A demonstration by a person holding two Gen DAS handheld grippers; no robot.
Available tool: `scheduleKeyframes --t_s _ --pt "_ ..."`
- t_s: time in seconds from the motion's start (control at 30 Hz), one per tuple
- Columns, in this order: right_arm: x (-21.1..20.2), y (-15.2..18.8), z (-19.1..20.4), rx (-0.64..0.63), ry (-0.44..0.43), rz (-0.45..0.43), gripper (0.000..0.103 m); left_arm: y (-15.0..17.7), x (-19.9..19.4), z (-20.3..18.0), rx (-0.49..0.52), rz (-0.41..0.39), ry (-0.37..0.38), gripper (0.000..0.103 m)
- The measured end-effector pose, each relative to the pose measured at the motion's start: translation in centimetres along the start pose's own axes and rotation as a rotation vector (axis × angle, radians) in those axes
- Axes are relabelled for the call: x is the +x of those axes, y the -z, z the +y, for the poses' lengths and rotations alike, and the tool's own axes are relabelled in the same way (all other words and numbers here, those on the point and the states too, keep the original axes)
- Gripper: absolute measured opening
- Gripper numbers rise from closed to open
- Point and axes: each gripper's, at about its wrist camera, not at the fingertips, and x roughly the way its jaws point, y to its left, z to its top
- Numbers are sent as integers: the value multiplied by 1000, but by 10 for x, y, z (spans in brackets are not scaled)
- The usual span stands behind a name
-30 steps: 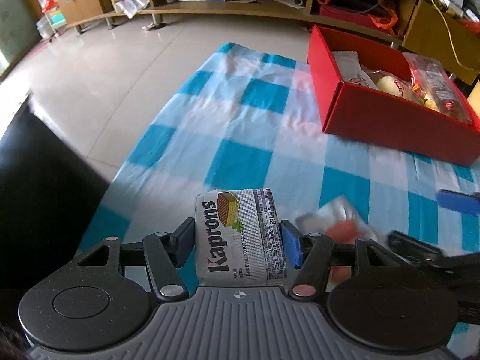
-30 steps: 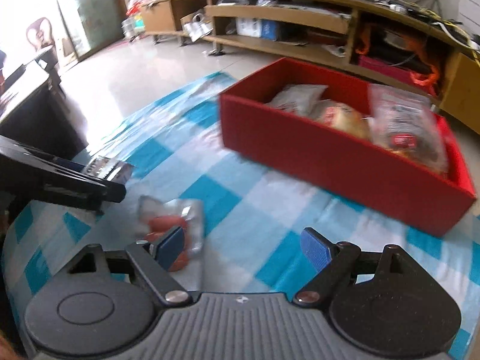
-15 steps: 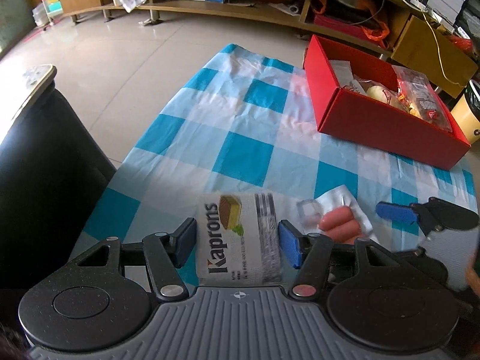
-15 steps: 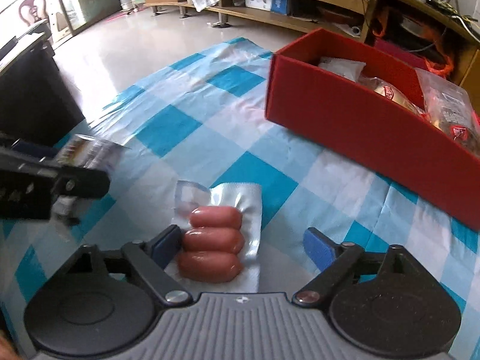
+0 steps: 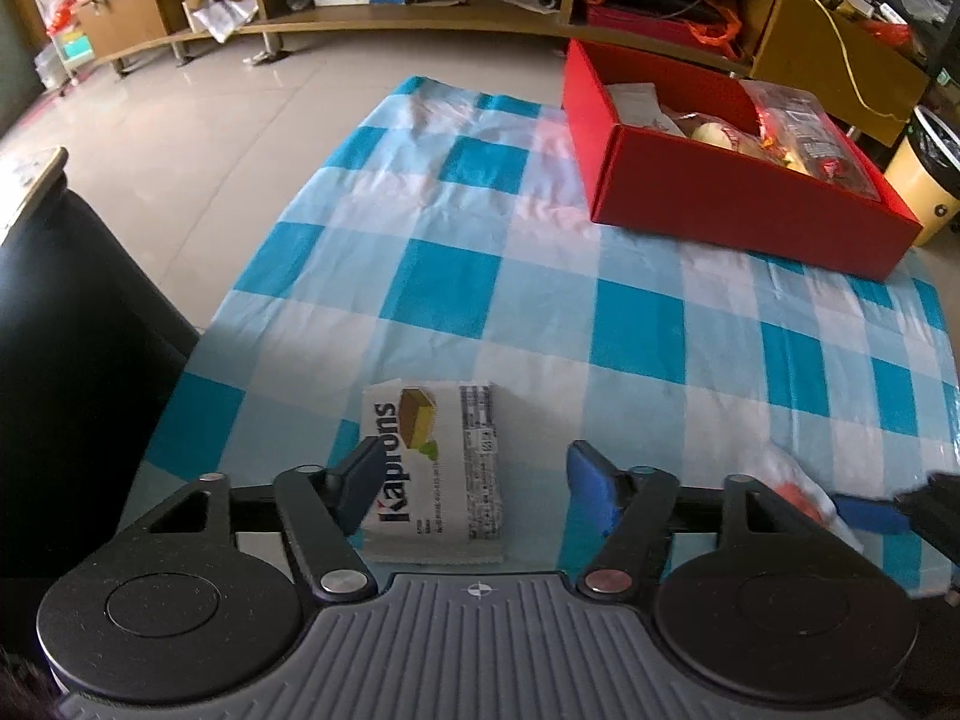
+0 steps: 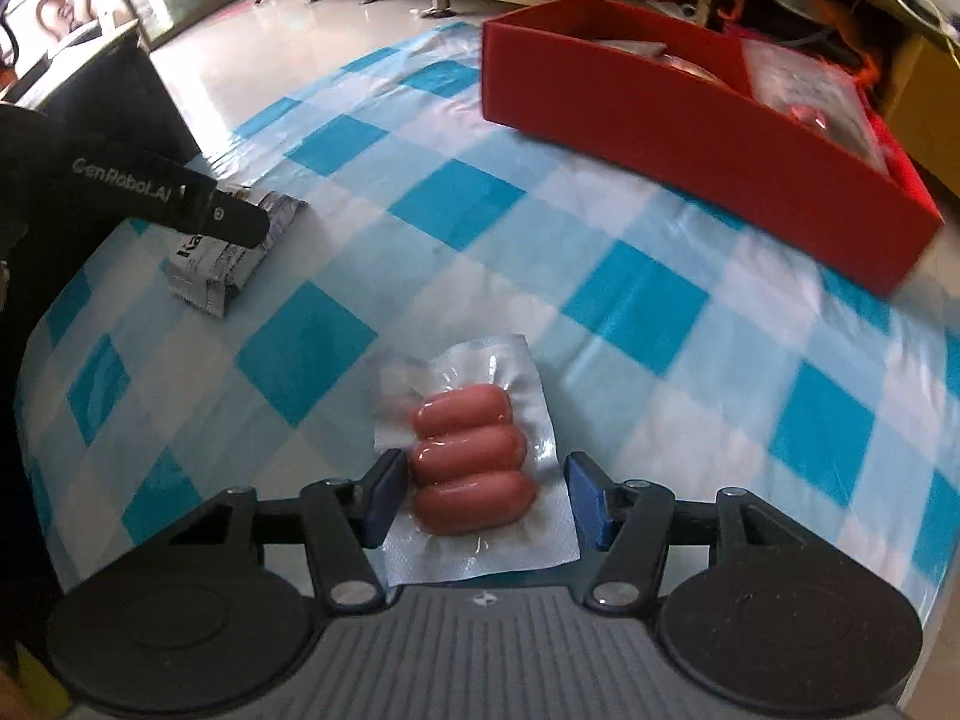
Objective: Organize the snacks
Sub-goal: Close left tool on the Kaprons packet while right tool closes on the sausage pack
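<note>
A white Kaprons wafer packet [image 5: 432, 468] lies flat on the blue-checked cloth. My left gripper [image 5: 474, 462] straddles it with its jaws opening; the left pad is at the packet's edge and the right pad stands well clear. A vacuum pack of three sausages [image 6: 474, 456] lies between the fingers of my right gripper [image 6: 483, 471], whose jaws are closing, and both pads meet the wrapper's edges. The red box [image 6: 690, 120] holding several bagged snacks stands at the far right of the cloth. The Kaprons packet [image 6: 222, 264] also shows in the right wrist view, under the left gripper's black finger.
The checked cloth [image 5: 540, 276] ends at the table's left and far edges, over tiled floor. A black chair [image 5: 72, 330] stands close on the left. Low wooden shelving [image 5: 420, 18] lines the back, and a yellow bin [image 5: 924, 180] stands beyond the red box [image 5: 750, 204].
My left gripper has let go of the Kaprons packet, which now lies on the cloth. My right gripper has moved over the sausage pack and narrowed onto its edges.
</note>
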Motion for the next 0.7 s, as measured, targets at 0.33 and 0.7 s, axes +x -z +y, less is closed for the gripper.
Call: scheduleKeyframes --t_s 0.33,0.7 --pt "5 18 21 -87 -15 -58 97 -5 30 23 -153 62 -1 94" --pt "13 19 25 -171 -11 -76 103 -8 43 3 -68 46 -65 77"
